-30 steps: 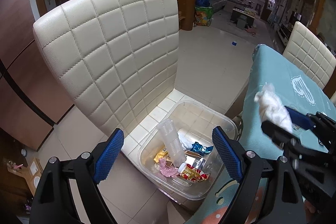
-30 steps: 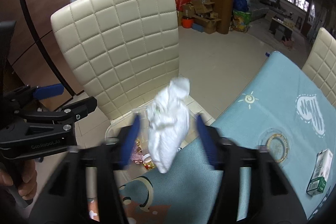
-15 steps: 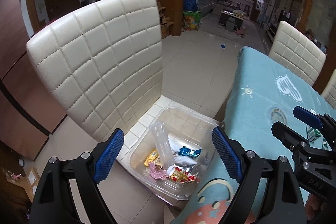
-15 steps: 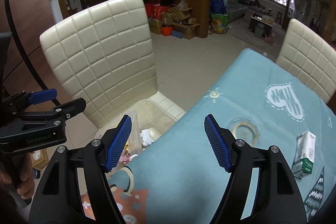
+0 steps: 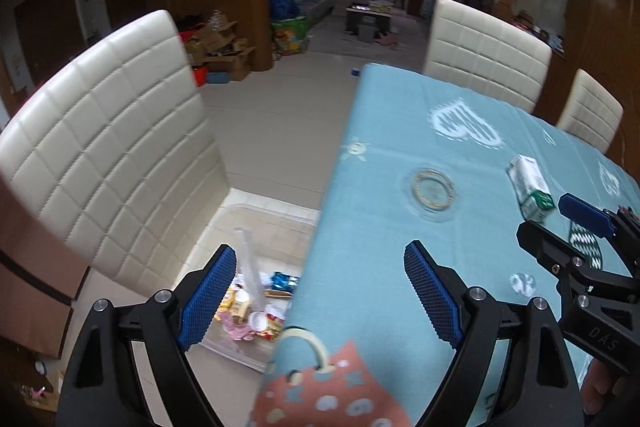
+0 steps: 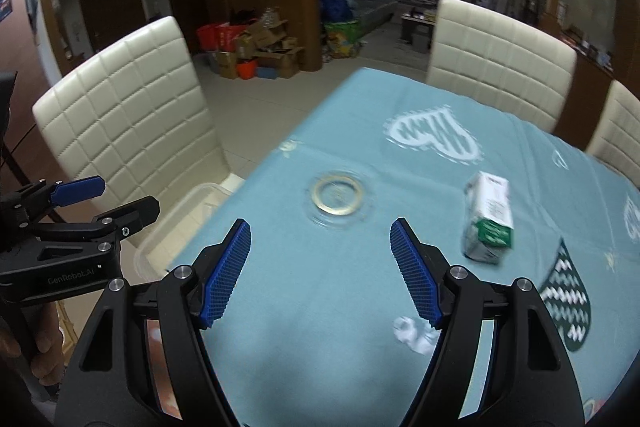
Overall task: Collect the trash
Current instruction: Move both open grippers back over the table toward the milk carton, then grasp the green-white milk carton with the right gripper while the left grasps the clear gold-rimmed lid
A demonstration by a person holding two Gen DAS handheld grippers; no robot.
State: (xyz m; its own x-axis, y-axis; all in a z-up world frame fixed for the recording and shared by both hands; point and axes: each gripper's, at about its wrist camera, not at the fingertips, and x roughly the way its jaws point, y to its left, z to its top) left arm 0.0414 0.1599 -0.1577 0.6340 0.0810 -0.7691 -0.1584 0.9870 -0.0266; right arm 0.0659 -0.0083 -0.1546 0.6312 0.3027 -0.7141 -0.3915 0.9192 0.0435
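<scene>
Tissue wad gone from right gripper, now wide open, empty, swung over table. Left gripper open, empty. Milk carton, small scrap remain on table; clear bin beside table's edge.

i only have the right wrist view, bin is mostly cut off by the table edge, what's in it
Observer: In the left wrist view the clear bin on the chair seat holds wrappers and a tall clear cup.
Operator: is the left gripper carrying anything
Observer: No, the left gripper has its jaws wide apart with nothing between them.
Operator: anything on the table near my edge of frame
Observer: A pink patch with a bag-handle print lies on the tablecloth at the near edge; no trash there.
</scene>
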